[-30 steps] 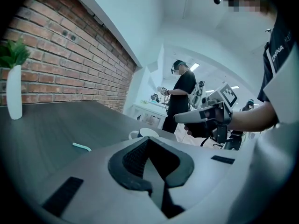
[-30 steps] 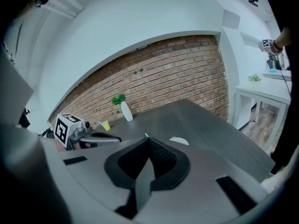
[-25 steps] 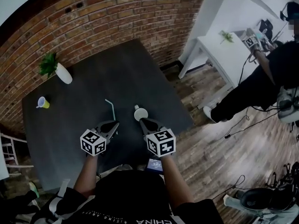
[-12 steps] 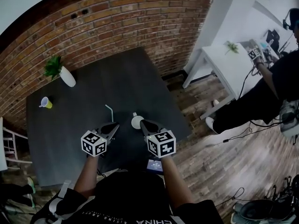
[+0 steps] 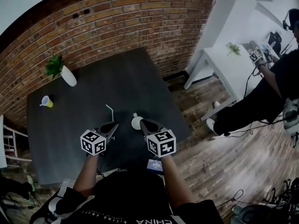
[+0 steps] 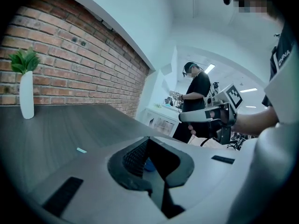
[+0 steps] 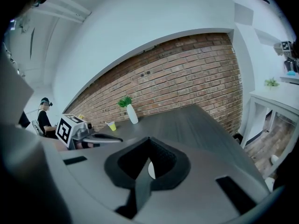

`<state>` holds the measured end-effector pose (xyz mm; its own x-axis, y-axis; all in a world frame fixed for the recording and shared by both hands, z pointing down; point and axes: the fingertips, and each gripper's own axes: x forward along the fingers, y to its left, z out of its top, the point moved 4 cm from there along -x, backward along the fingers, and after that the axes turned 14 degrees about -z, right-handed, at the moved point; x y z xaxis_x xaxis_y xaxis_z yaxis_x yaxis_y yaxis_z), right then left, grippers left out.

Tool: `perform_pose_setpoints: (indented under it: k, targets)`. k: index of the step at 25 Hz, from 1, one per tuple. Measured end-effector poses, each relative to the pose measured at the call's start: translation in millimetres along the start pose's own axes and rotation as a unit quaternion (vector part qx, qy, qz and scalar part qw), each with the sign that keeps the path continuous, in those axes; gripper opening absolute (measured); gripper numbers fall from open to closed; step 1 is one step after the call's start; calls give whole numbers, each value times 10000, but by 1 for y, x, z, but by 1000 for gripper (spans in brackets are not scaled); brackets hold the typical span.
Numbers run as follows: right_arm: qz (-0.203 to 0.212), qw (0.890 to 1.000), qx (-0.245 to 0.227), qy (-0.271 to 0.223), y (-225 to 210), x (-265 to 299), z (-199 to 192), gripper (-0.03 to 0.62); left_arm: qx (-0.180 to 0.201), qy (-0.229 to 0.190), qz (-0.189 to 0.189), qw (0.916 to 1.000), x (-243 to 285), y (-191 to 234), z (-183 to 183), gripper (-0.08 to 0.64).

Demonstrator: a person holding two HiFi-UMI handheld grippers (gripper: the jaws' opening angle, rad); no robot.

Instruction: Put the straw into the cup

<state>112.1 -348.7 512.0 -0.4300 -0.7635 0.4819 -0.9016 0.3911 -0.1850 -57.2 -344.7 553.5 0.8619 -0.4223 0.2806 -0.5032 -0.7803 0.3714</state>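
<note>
A thin teal straw point(image 5: 110, 111) lies flat on the dark table point(image 5: 117, 78), and its end point(image 6: 81, 150) also shows in the left gripper view. A small white cup point(image 5: 137, 122) stands just right of it. My left gripper point(image 5: 112, 126) is shut and empty, its tip a little short of the straw's near end. My right gripper point(image 5: 143, 122) is shut too, and its tip sits right beside the cup. Part of the white cup point(image 7: 151, 170) shows behind the closed right jaws. Each gripper view shows the other gripper: the left gripper point(image 7: 100, 137) and the right gripper point(image 6: 198, 116).
A white vase with a green plant point(image 5: 65, 73) and a small yellow cup point(image 5: 46, 102) stand at the table's far left. A brick wall point(image 5: 131, 17) runs behind. A white table point(image 5: 229, 64) and another person point(image 5: 261, 97) are to the right, over the wood floor.
The head view has shifted a little, so the table sits lower in the picture. The right gripper's tip now lies beside the cup rather than just below it. Both grippers stay shut.
</note>
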Motion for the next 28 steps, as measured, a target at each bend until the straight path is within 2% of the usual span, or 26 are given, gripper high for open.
perform_pose_setpoints:
  k: [7, 14, 17, 23, 28]
  targets:
    - [77, 9999, -9, 66, 1, 9, 0, 3, -300, 61, 398, 9987, -4, 22, -10, 10]
    - [144, 9997, -29, 189, -3, 20, -2, 3, -808, 353, 947, 9916, -3, 52, -41, 137]
    - [186, 9994, -59, 278, -5, 24, -6, 3, -1070, 506, 1168, 9861, 0, 61, -60, 167]
    - [274, 9986, -98, 448, -10, 31, -10, 4, -1363, 913, 1725, 9713, 3, 71, -93, 166]
    - [312, 9980, -116, 534, -17, 36, -13, 3, -1586, 1225, 2046, 9581, 5, 74, -115, 166]
